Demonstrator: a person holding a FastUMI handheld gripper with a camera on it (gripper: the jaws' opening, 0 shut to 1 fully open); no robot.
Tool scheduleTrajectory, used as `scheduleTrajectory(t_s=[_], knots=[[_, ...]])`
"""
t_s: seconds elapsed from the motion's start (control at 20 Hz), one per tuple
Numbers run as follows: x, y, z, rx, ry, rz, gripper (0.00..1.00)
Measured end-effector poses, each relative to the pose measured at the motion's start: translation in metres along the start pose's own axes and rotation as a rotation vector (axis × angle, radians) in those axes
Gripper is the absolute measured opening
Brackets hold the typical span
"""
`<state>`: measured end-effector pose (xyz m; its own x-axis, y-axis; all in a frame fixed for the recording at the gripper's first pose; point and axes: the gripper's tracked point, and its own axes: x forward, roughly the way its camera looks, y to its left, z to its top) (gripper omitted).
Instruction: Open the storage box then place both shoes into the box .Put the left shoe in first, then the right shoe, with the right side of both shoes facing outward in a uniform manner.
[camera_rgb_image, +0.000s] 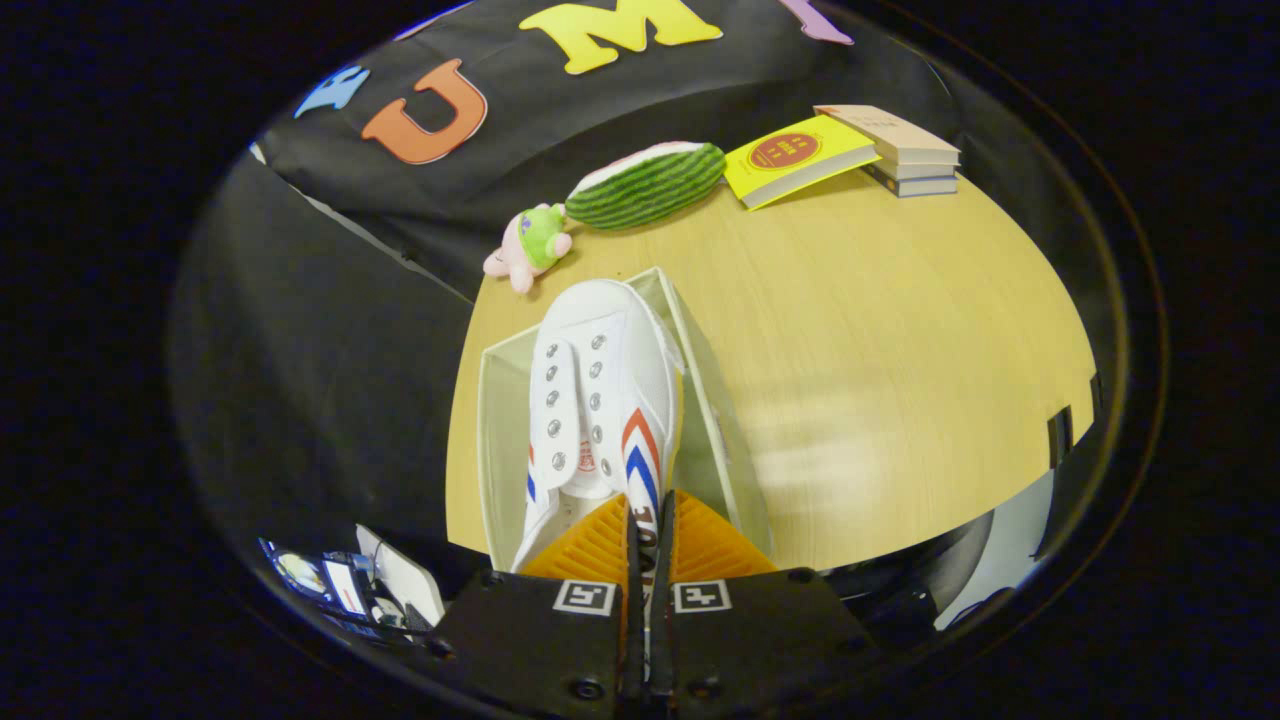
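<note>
A view looking forward along the gripper (648, 520), whose two fingers (590, 545) are drawn almost together, pinching the heel edge of a white canvas shoe (600, 400) between them. The shoe stretches away from the fingers with its toe pointing ahead, towards the far side of the worktop (880, 380). It has a row of metal eyelets along each side of its tongue and carries no laces, and red and blue chevron stripes mark the side nearest the fingers. The shoe hangs over, or partly inside, a clear storage box (500, 440) that stands open on the pale wooden worktop; the box's translucent walls show on both sides of the shoe, with the toe reaching past the far wall's rim. Whether the sole touches the bottom of the box cannot be told. Beyond the box, near the worktop's far edge, lies a small pink and green plush toy (530, 245), and just beside it a plush watermelon slice (648, 185) with dark green stripes. Further along sits a yellow book (795, 158), leaning against a short stack of books (905, 150). The black cloth wall of the booth rises behind them. Below the worktop's near edge, beside the gripper body, some small cluttered items show, too blurred to identify.
</note>
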<state>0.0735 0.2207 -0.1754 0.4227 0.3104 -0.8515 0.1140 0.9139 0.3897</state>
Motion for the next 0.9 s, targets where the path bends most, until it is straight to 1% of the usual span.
scheduleTrajectory(t_s=[0.05,0.1,0.15,0.2,0.25,0.3,0.35,0.45,0.55,0.6,0.75,0.85,0.9], knots=[[0.0,0.001,0.002,0.0,-0.006,0.01,0.1],[0.001,0.002,0.004,0.0,-0.013,0.018,0.19],[0.002,0.002,0.002,-0.004,-0.014,0.023,0.25],[0.005,-0.001,0.004,-0.008,-0.017,0.018,0.36],[0.005,0.003,0.006,-0.002,-0.023,0.042,0.39],[0.005,0.007,0.006,-0.004,-0.024,0.061,0.39],[-0.001,0.01,0.012,-0.017,-0.042,0.079,0.38],[-0.008,0.016,0.021,-0.059,-0.093,0.098,0.41],[-0.019,0.018,0.032,-0.115,-0.168,0.105,0.45],[-0.026,0.018,0.039,-0.141,-0.21,0.104,0.52],[-0.048,0.016,0.059,-0.202,-0.355,0.081,0.53],[-0.07,0.012,0.077,-0.242,-0.472,0.054,0.72],[-0.08,0.01,0.083,-0.265,-0.528,0.044,0.75]])
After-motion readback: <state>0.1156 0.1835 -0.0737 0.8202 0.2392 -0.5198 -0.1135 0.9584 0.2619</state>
